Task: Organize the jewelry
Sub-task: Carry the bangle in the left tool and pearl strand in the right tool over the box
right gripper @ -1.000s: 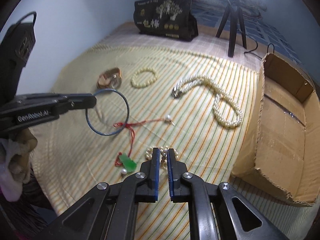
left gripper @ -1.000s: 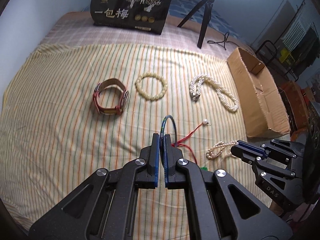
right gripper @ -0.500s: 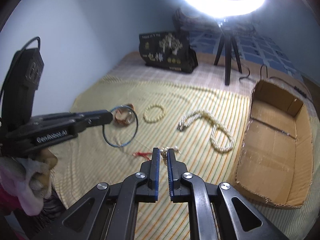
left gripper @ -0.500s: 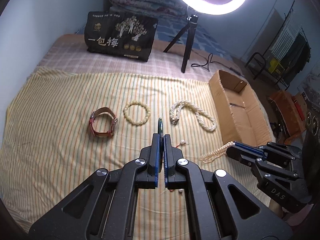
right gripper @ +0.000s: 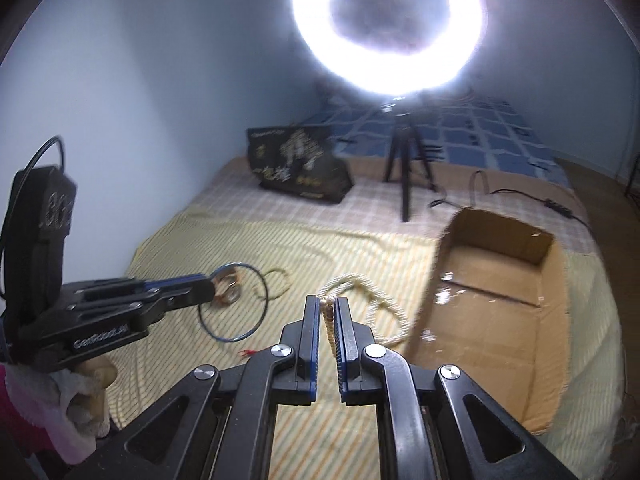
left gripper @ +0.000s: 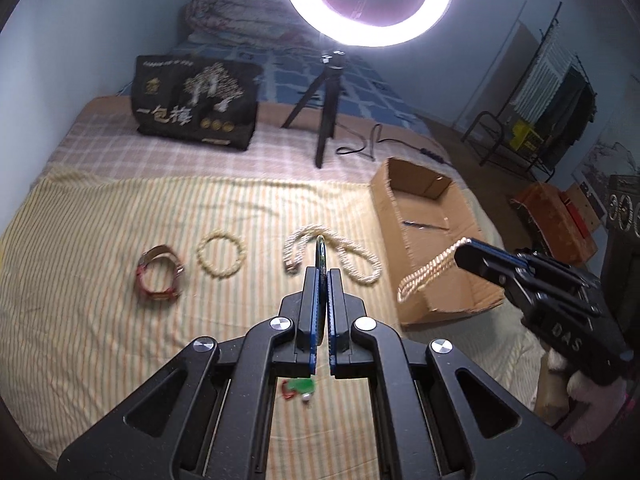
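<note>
Pearl-bead strand [left gripper: 426, 274] hangs pinched in right gripper [right gripper: 328, 304], just beside open brown cardboard box [left gripper: 424, 184], nearer it than left gripper [left gripper: 322, 276], clamped on thin blue bangle [right gripper: 234, 304].

Ring light [left gripper: 368, 4], black bag [left gripper: 196, 106]

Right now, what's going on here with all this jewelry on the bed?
A person is sorting jewelry with two handheld grippers. The left gripper is shut on a thin blue bangle, held above the striped cloth. The right gripper is shut on a small pearl bracelet, hanging near the open cardboard box. On the cloth lie a red-strapped watch, a cream bead bracelet, a twisted pearl necklace and a green pendant on red cord.
</note>
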`<state>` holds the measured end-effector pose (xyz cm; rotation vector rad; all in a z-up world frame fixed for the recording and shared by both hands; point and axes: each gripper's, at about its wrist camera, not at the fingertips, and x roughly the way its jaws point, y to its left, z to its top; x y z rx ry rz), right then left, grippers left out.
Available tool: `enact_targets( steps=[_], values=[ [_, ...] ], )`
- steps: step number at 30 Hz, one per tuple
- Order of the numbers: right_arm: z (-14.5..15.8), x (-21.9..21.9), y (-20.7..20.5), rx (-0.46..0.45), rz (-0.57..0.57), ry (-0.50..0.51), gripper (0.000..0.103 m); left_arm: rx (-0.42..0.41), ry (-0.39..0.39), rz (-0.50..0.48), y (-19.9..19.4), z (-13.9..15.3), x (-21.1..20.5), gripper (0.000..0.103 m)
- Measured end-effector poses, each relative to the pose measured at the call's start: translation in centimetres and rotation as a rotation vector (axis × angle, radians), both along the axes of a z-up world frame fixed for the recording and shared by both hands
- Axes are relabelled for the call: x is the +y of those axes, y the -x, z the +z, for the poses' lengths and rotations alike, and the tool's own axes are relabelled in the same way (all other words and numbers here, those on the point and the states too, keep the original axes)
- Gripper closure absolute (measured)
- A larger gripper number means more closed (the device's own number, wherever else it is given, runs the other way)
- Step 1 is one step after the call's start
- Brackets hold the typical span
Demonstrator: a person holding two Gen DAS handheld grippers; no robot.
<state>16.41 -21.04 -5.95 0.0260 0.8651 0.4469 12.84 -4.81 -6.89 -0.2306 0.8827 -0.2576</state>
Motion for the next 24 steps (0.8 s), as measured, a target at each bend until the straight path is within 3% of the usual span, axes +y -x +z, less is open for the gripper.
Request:
enact_targets(
  steps=[13, 24],
  values=[
    [0.4, -7.8, -2.8, -0.015, -0.176, 0.015, 0.098, -0.027, 0.037, -0.092, -1.5, 1.1, -6.2, 0.102],
    [-0.9, -12.4, -5.4, -0.002, -0.276, 0.065, 0.098, -0.013, 0.061, -0.16, -3.4, 0.2, -11.7, 0.102]
  ],
)
